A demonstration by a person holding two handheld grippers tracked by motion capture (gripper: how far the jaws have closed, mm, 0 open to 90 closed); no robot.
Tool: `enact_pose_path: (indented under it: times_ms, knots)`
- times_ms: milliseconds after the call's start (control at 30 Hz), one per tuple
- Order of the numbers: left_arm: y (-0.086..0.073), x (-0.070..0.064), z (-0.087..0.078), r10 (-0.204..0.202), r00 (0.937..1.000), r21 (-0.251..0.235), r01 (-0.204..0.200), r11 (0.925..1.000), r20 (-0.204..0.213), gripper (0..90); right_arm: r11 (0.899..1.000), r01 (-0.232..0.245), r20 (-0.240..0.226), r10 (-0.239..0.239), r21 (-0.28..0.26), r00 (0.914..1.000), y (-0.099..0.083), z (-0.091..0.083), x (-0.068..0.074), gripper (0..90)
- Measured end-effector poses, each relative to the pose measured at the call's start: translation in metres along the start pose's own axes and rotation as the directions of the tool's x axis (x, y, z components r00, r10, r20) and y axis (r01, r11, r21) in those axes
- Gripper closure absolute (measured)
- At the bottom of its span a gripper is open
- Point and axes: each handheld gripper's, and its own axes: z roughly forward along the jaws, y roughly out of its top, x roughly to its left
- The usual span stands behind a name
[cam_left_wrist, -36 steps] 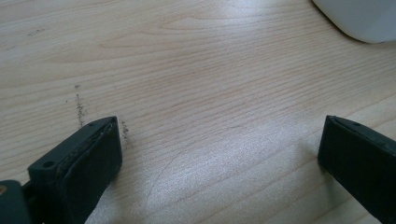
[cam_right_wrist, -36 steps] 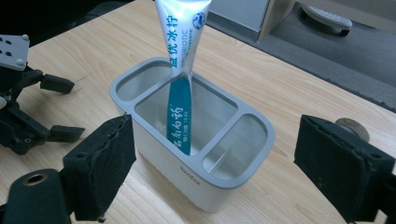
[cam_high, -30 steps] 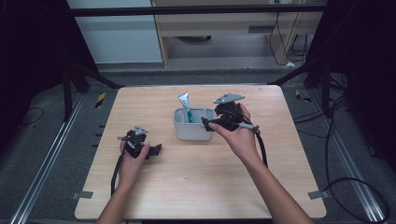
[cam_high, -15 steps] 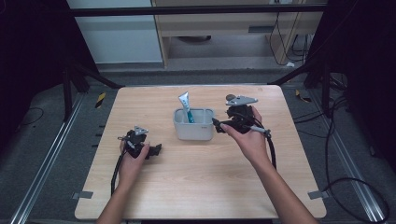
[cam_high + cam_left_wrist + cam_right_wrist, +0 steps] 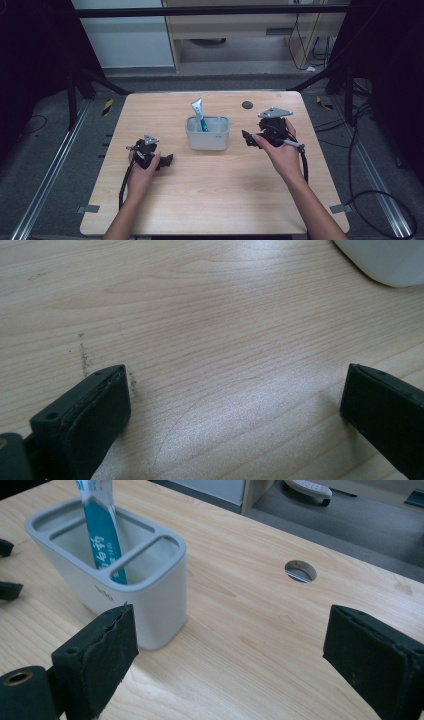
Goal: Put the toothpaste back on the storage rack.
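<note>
A grey divided holder stands mid-table with a blue and white tube upright in its left compartment. My right gripper hovers a short way to the right of the holder, jaws open and pointing at it with nothing between them. In the right gripper view the holder sits ahead on the left with the tube in it. My left gripper rests low on the table, left of and nearer than the holder. It is open over bare wood, with the holder's corner at top right.
The wooden table has a small round hole at the back, right of the holder, also seen in the right gripper view as a hole. Cables trail from both grippers. Dark floor and metal rails surround the table.
My right gripper has drawn back to the right, away from the holder. The tube stays in the holder. The left gripper has not moved.
</note>
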Motion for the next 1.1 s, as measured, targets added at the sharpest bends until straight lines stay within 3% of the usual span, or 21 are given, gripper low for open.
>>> enact_pose_path:
  times_ms: [267, 600, 1100]
  knots:
    - [0.0, 0.0, 0.0, 0.0, 1.0, 0.0, 0.0, 1.0, 0.0, 0.0, 0.998, 0.047, 0.031, -0.049, 0.049, 0.9983, -0.016, -0.002, -0.008, 6.7]
    - [0.0, 0.0, 0.0, 0.003, 1.0, 0.003, -0.003, 1.0, 0.0, 0.0, 0.996, 0.009, 0.066, -0.015, 0.092, 0.9977, -0.034, 0.0, -0.023, 9.4]
    - [0.0, 0.0, 0.0, 0.003, 1.0, 0.003, -0.003, 1.0, 0.0, 0.0, 0.987, -0.069, 0.091, 0.056, 0.146, 0.9943, -0.076, 0.009, -0.046, 10.1]
